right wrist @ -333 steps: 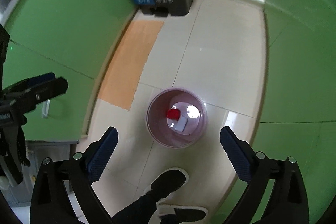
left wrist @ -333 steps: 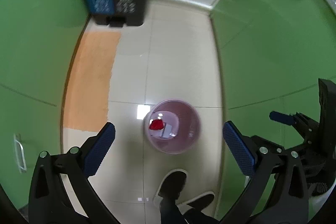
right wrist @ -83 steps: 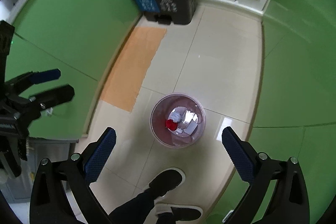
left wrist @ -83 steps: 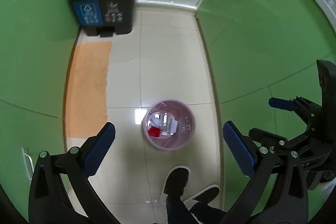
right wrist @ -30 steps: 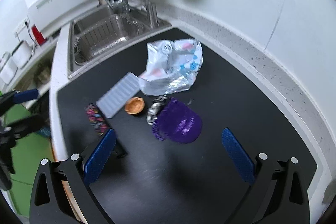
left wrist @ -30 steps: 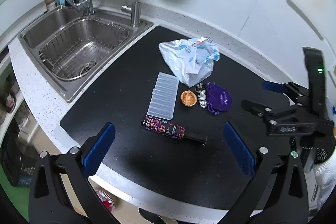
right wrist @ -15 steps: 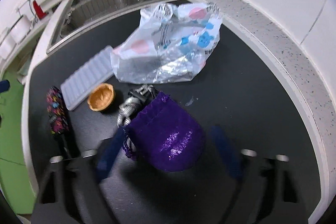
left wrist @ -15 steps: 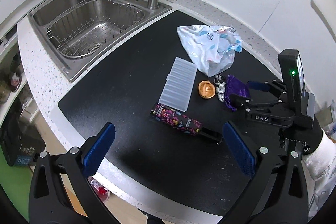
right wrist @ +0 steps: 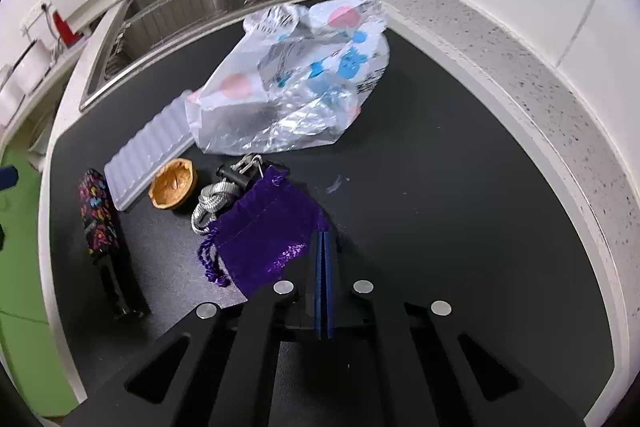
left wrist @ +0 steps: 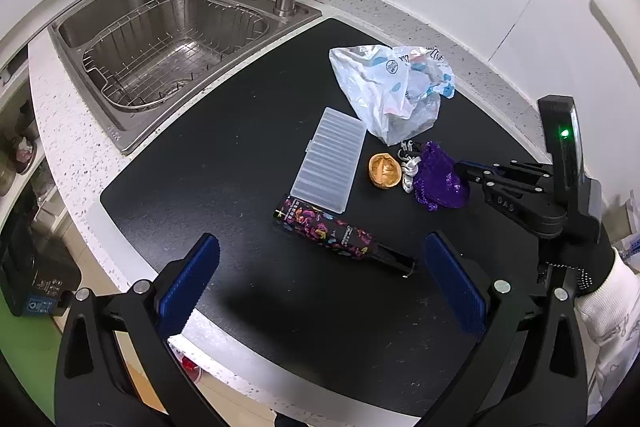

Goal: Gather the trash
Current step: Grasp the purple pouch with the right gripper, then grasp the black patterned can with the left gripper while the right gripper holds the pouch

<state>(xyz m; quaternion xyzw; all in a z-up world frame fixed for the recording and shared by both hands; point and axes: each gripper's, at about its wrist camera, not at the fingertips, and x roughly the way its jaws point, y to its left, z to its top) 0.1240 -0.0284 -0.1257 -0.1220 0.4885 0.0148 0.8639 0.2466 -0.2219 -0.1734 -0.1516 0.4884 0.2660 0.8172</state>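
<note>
A matte black tabletop (left wrist: 224, 155), edged in speckled white stone, carries a loose cluster of things beside a stainless steel sink (left wrist: 168, 43) fitted with a wire basket.

The right gripper (right wrist: 323, 239) has its blue ribbed fingers (right wrist: 320, 267) pressed flat together, their tips at the near right corner of a soft purple velvet drawstring pouch (right wrist: 264, 231). Whether a fold of the cloth is pinched between them cannot be told. The pouch lies flat, its gathered mouth and cord toward the far left, its closed end toward the gripper.

Just beside the pouch's mouth lies a grey braided strap with a metal clip (right wrist: 224, 195). Next to that is a tan, ridged half walnut shell (right wrist: 173, 183), hollow side up. Behind them sits a crinkled, glossy white plastic bag with blue and pink print (right wrist: 296, 83), and a ribbed, translucent rectangular plastic case (right wrist: 148, 151).

Only the left wrist view shows the left gripper (left wrist: 320, 279), its blue fingers (left wrist: 188, 283) wide apart and holding nothing, above the near edge. It also shows the full length of a folded black umbrella with a bright pattern (left wrist: 340, 239), its handle pointing right, and a white-sleeved hand (left wrist: 592, 287) holding the right gripper.
</note>
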